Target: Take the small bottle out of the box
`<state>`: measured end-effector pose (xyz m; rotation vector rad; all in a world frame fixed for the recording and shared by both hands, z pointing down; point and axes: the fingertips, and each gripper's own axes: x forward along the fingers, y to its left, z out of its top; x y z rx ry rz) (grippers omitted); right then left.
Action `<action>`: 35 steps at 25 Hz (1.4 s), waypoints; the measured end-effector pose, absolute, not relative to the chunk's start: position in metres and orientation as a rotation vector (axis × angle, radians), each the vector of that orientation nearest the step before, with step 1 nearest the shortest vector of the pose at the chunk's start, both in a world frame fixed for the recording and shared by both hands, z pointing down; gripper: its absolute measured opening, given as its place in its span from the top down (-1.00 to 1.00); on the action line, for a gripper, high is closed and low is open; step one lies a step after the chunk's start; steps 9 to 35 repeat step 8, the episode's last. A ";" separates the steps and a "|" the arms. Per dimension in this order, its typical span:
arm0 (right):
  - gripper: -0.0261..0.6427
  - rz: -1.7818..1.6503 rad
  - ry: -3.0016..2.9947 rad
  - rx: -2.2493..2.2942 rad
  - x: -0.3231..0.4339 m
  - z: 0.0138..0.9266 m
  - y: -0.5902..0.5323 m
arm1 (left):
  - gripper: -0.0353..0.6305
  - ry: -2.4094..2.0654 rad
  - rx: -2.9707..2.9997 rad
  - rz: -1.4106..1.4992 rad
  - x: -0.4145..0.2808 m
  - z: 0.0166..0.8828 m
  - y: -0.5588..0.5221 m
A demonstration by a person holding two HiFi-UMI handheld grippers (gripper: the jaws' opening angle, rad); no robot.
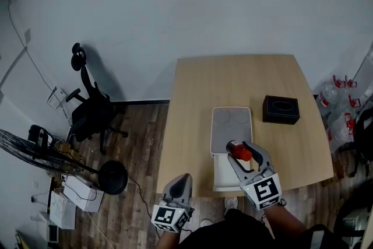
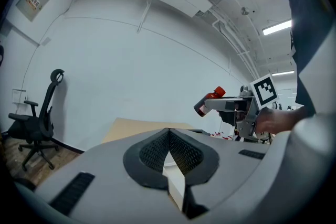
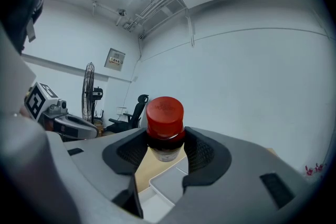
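Note:
The small bottle [image 1: 240,153], dark with a red cap, is held up in my right gripper [image 1: 238,149] above the open white box [image 1: 218,176] near the table's front edge. In the right gripper view the bottle [image 3: 165,116] sits upright between the two pads, which press on its neck, with the box [image 3: 169,187] below. My left gripper [image 1: 181,178] hovers at the table's front left corner, jaws shut and empty. From the left gripper view its pads [image 2: 157,150] meet at the tip, and the bottle [image 2: 208,100] shows off to the right.
The box's lid [image 1: 217,132] lies flat behind its base. A black tissue box [image 1: 281,109] stands to the right on the wooden table [image 1: 233,79]. On the floor are an office chair [image 1: 90,108] and a fan [image 1: 35,151] at left, water jugs [image 1: 335,96] at right.

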<state>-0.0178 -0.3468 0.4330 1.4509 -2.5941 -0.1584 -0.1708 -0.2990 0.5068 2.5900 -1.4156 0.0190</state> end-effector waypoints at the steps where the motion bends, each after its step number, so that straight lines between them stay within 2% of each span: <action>1: 0.23 -0.158 -2.594 1.453 -0.018 0.432 -0.347 | 0.86 -1.417 2.589 0.019 -0.171 0.506 -0.300; 35: 0.23 -0.160 -2.595 1.469 -0.015 0.430 -0.353 | 0.86 -1.415 2.586 0.015 -0.170 0.506 -0.305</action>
